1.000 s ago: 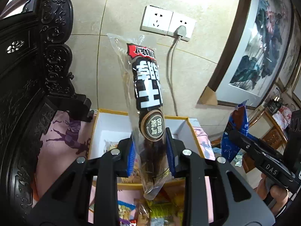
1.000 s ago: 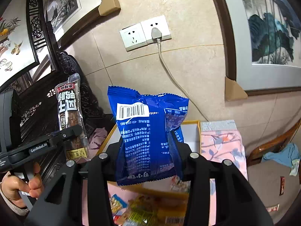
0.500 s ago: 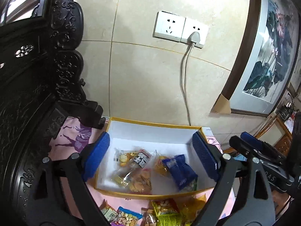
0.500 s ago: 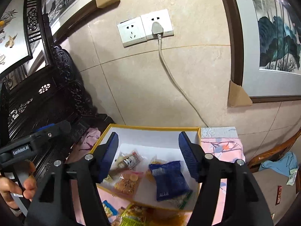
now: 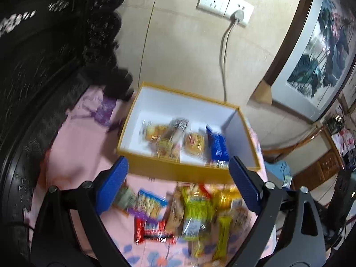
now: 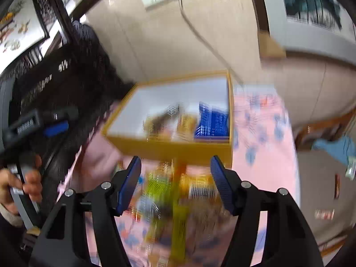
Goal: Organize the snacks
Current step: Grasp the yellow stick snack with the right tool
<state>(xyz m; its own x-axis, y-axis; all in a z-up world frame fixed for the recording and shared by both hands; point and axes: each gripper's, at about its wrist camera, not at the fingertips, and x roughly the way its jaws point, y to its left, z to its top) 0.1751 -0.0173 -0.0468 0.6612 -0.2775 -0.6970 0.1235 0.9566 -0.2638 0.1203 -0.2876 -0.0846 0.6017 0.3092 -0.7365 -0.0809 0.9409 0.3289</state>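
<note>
A yellow box point(image 5: 173, 171) with a white inside sits on a pink cloth and holds several snack packs, among them a blue bag point(image 5: 218, 146) and a dark sausage pack point(image 5: 178, 125). The box point(image 6: 169, 149) and blue bag point(image 6: 212, 122) also show in the blurred right wrist view. A pile of loose snacks point(image 5: 191, 211) lies on the cloth in front of the box. My left gripper point(image 5: 178, 184) is open and empty above the pile. My right gripper point(image 6: 175, 180) is open and empty above the pile point(image 6: 175, 200).
A dark carved wooden chair point(image 5: 44, 55) stands to the left. A tiled wall with sockets and a cable point(image 5: 224, 51) is behind the box. A framed painting point(image 5: 318, 51) leans at the right. The left gripper point(image 6: 44, 124) and hand show at the right wrist view's left edge.
One second ago the left gripper held the sausage pack and the right the blue bag; both opened and the packs lie in the box. Both grippers have now tilted down toward the loose pile.
</note>
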